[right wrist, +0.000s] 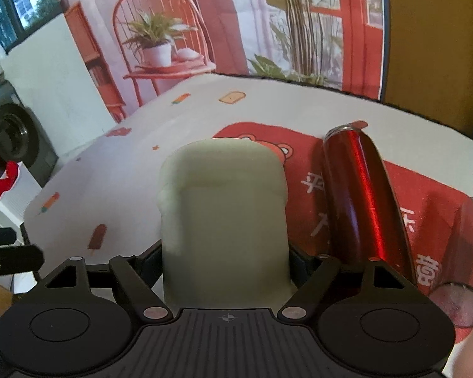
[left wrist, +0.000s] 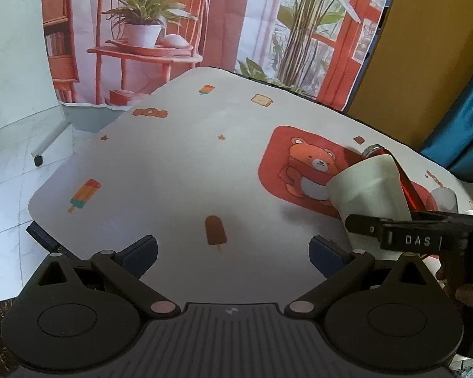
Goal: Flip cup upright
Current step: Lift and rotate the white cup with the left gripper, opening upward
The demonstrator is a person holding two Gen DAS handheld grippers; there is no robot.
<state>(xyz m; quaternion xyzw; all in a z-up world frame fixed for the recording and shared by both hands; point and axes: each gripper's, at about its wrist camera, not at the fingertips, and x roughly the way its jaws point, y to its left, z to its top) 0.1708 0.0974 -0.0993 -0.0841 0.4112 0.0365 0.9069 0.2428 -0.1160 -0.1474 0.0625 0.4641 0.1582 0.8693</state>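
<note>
A pale green-white cup (right wrist: 224,214) fills the middle of the right wrist view, standing on the table with its closed end up. My right gripper (right wrist: 225,261) is shut on the cup, one finger on each side near its lower part. The same cup (left wrist: 370,189) shows in the left wrist view at the right, tilted, with the right gripper's black body (left wrist: 419,236) in front of it. My left gripper (left wrist: 233,252) is open and empty, hovering over the white patterned tablecloth (left wrist: 173,173) to the left of the cup.
A shiny red cylinder bottle (right wrist: 362,201) lies on the red bear mat (right wrist: 312,170) just right of the cup. A clear glass (right wrist: 463,302) lies at the right edge. The table's left edge drops to a tiled floor (left wrist: 9,189).
</note>
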